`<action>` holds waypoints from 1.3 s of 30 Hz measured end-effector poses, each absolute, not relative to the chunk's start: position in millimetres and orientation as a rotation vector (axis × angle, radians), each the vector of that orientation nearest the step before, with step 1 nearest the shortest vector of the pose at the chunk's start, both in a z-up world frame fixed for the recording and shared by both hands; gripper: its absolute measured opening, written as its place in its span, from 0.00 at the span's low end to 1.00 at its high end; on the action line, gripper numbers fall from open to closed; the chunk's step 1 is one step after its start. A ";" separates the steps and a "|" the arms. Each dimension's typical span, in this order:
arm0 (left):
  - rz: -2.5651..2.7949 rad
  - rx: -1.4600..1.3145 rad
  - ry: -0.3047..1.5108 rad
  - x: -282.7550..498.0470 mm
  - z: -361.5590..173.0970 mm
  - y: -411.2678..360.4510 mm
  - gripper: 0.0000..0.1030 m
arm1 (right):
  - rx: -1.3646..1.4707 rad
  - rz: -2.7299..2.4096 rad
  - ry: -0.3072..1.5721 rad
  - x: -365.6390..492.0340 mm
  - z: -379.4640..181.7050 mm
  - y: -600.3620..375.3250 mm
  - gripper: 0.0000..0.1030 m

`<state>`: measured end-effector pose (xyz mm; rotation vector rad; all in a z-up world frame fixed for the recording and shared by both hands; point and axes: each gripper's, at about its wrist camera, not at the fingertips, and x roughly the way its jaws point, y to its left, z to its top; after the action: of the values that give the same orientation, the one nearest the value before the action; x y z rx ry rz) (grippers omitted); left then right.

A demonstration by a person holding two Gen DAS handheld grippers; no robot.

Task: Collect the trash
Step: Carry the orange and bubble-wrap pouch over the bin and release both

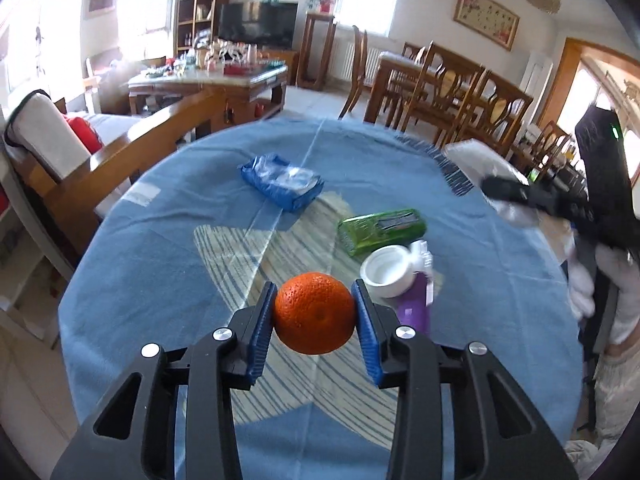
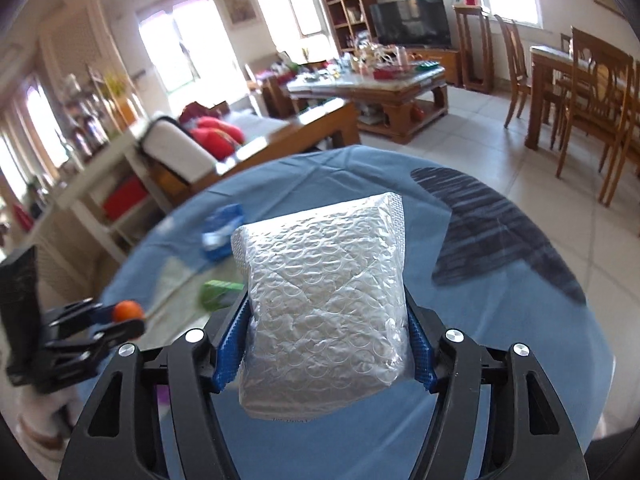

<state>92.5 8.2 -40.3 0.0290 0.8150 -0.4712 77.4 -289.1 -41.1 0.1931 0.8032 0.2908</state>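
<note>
Both grip: left gripper point(image 1: 315, 314) pinches orange point(image 1: 315, 313); right gripper's point(image 2: 326, 344) bubble-wrap packet point(image 2: 324, 304) shows fully only rightward.

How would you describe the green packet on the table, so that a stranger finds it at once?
Look at the round table with the blue cloth. Right of its middle lies the green packet, flat, between the blue packet farther back and the white-capped purple bottle nearer the camera. It is the only green thing on the cloth.
</note>
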 end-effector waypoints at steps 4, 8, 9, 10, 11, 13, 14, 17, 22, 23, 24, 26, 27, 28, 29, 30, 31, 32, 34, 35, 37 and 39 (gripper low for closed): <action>-0.481 0.012 0.760 79.0 -24.9 5.3 0.37 | 0.241 0.321 0.760 33.0 -26.7 -299.0 0.64; -0.498 0.014 0.696 59.5 -7.8 -9.3 0.38 | 0.263 0.315 0.703 -9.8 -9.6 -316.0 0.64; -0.505 0.016 0.684 55.2 -4.6 -13.8 0.38 | 0.269 0.307 0.684 -22.3 -4.5 -323.5 0.64; -0.517 0.024 0.671 49.9 -0.2 -21.6 0.37 | 0.273 0.299 0.670 -32.5 -0.8 -330.2 0.64; -0.525 0.030 0.663 46.1 1.8 -26.8 0.37 | 0.280 0.284 0.652 -45.5 4.5 -340.1 0.64; -0.549 0.048 0.643 36.6 7.8 -43.5 0.37 | 0.292 0.261 0.630 -64.2 10.4 -356.5 0.64; -0.559 0.054 0.637 33.3 9.4 -49.9 0.37 | 0.296 0.244 0.618 -74.1 13.4 -365.4 0.64; -0.606 0.076 0.622 22.1 13.6 -76.1 0.38 | 0.307 0.203 0.596 -99.7 17.3 -389.3 0.64; -0.695 0.110 0.604 4.9 16.0 -123.1 0.37 | 0.334 0.117 0.572 -147.6 15.6 -438.0 0.64; -0.719 0.117 0.601 1.6 15.8 -135.2 0.37 | 0.342 0.095 0.567 -159.0 15.1 -449.7 0.64; -0.737 0.122 0.599 -1.7 15.6 -143.8 0.37 | 0.347 0.081 0.565 -166.9 13.8 -459.0 0.64; -0.779 0.136 0.597 -8.1 15.0 -164.9 0.37 | 0.364 0.048 0.559 -183.4 11.4 -478.2 0.64; -0.802 0.144 0.597 -11.3 14.2 -176.9 0.37 | 0.377 0.025 0.556 -195.1 9.8 -491.7 0.64; -0.817 0.149 0.597 -15.1 13.2 -185.3 0.37 | 0.383 0.011 0.554 -201.4 6.9 -498.8 0.64; -0.840 0.158 0.597 -18.6 12.5 -197.1 0.37 | 0.391 -0.004 0.553 -208.5 5.1 -507.9 0.64; -0.863 0.167 0.598 -22.2 11.7 -208.3 0.37 | 0.404 -0.025 0.549 -218.2 2.8 -518.8 0.64; -0.879 0.173 0.598 -26.0 11.0 -215.1 0.37 | 0.416 -0.045 0.545 -227.4 0.4 -529.2 0.64; -0.904 0.181 0.601 -29.4 9.7 -227.5 0.37 | 0.428 -0.065 0.542 -236.0 -2.0 -538.8 0.64; -0.946 0.190 0.608 -34.5 6.0 -246.7 0.37 | 0.448 -0.096 0.536 -249.4 -6.4 -553.8 0.64; -0.971 0.198 0.614 -37.8 3.6 -258.2 0.37 | 0.458 -0.112 0.533 -256.4 -8.3 -562.0 0.64; -1.019 0.208 0.623 -43.1 -1.7 -280.1 0.37 | 0.476 -0.155 0.526 -273.2 -13.6 -581.2 0.64; -1.068 0.212 0.638 -48.4 -8.1 -299.3 0.37 | 0.483 -0.195 0.522 -284.3 -18.4 -592.8 0.64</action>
<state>-48.4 -299.3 -8.1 0.2119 0.6382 -1.0684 -284.3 -592.8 -18.4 0.4830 0.5221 -0.1946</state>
